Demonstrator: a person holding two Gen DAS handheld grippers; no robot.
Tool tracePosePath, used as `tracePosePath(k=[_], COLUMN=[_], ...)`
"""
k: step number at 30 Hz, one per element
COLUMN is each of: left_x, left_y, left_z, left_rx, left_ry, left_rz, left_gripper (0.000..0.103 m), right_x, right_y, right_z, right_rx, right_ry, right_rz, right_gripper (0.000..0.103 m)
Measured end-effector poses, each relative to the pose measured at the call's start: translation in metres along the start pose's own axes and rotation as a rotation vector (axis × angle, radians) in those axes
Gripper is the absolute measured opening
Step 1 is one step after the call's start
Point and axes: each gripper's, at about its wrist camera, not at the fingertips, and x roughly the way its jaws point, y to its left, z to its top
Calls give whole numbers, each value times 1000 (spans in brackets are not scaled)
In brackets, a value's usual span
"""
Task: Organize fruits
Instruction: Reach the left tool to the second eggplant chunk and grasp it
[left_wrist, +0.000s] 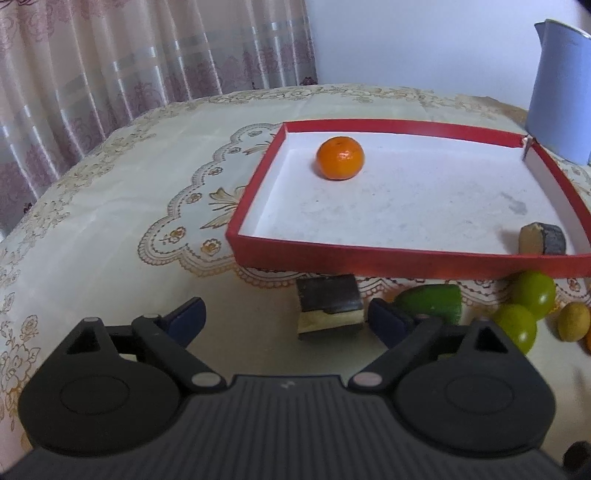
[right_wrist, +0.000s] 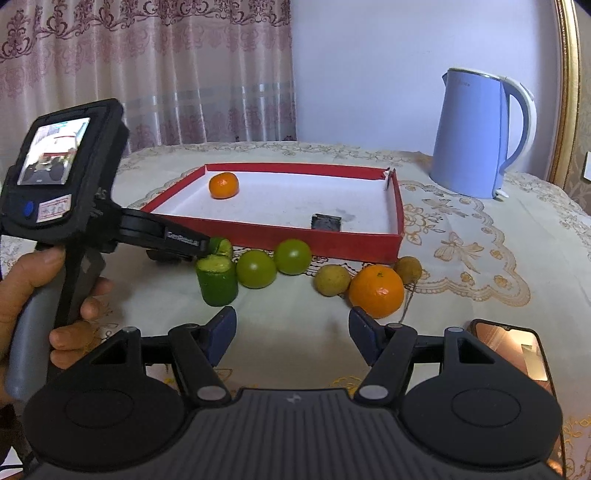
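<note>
— Pink patterned curtains (right_wrist: 147, 74) hang behind, and a cream embroidered cloth covers the surface (left_wrist: 110, 221). What sits on it?

— A shallow red tray (left_wrist: 406, 258) with a white floor. One orange (left_wrist: 340, 158) rests near its far left corner, and a dark cut piece (left_wrist: 542, 239) lies at its near right corner.

— And outside the tray?

— Along its near wall there is a row of produce. In the right wrist view: a green cut cylinder (right_wrist: 217, 280) stands on end, then two green round fruits (right_wrist: 256, 268) touching each other, a yellowish small fruit (right_wrist: 331, 280), a second orange (right_wrist: 376, 291) touching it, and another brownish small fruit (right_wrist: 408, 269) behind. A blue kettle (right_wrist: 476, 136) stands well apart to the right, and a phone (right_wrist: 517, 354) lies at the near right.

— Where is the left tool?

— The left tool (left_wrist: 286, 321) hovers low over the cloth with its jaws wide and nothing gripped. A dark block with a pale cut face (left_wrist: 330, 306) lies on the cloth just ahead of the gap, beside the tray's near wall. A hand (right_wrist: 44, 295) holds its grip, seen from the right wrist view.

— And the right tool?

— The right tool (right_wrist: 291, 334) is about half open and empty, with bare cloth between its blue pads (right_wrist: 221, 332). The second orange lies just beyond its right finger.
</note>
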Motion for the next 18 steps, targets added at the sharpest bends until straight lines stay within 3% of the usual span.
tracePosePath(k=[14, 16, 18], left_x=[5, 4, 2], left_y=[-1, -1, -1], left_z=[3, 3, 2], left_rx=[0, 6, 4], left_ry=[-1, -3, -3], left_rz=[-9, -16, -45], left_gripper=[93, 89, 78], right_x=[2, 2, 2], right_y=[-2, -2, -2], right_z=[-1, -1, 0], right_rx=[6, 6, 5], right_ry=[2, 1, 1], right_rz=[-5, -11, -11], right_gripper=[67, 67, 67])
